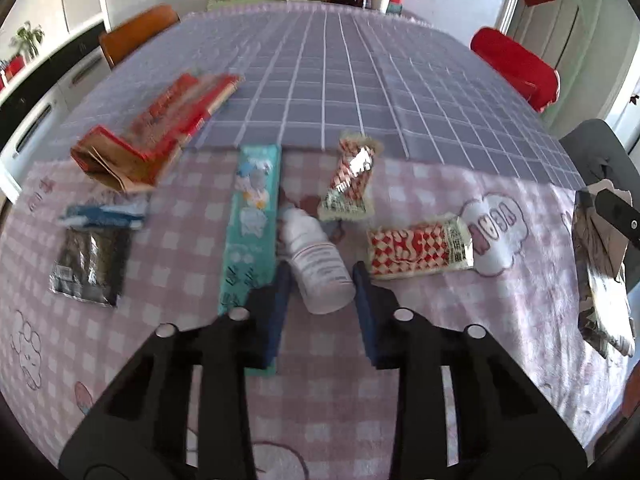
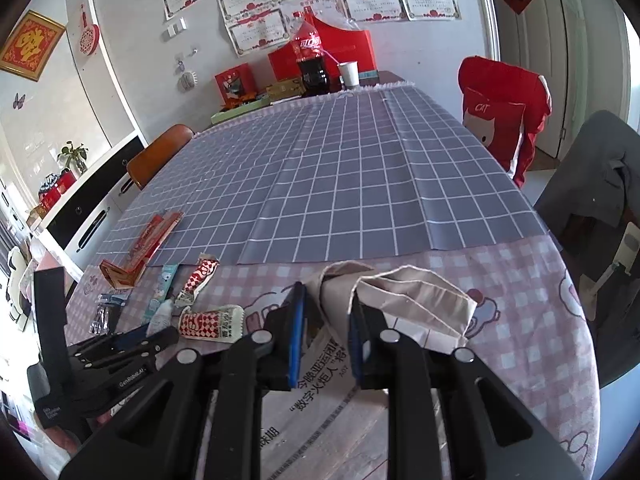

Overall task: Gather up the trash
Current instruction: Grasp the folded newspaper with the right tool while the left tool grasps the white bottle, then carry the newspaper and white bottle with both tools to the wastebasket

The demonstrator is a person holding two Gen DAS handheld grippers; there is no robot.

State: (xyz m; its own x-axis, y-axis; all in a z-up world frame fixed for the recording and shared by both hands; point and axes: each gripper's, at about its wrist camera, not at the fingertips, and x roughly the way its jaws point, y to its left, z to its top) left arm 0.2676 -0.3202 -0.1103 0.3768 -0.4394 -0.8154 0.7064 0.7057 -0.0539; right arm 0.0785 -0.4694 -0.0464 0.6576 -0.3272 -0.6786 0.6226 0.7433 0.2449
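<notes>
You get even daylight in both views, seemingly from the right, where the door edge washes out. Left wrist view: motion blur smears the red box and wrappers. Right wrist view is sharp. Fisheye bends the table edges; corners vignette black. Foil glares slightly.

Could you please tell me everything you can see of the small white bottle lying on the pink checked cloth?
The small white bottle looks like plastic, with a pale printed label around its body. It lies on its side on the pink checked cloth, beside the long teal packet. The left gripper has its fingers either side of the bottle's near end; whether the pads press it I cannot tell.
</notes>
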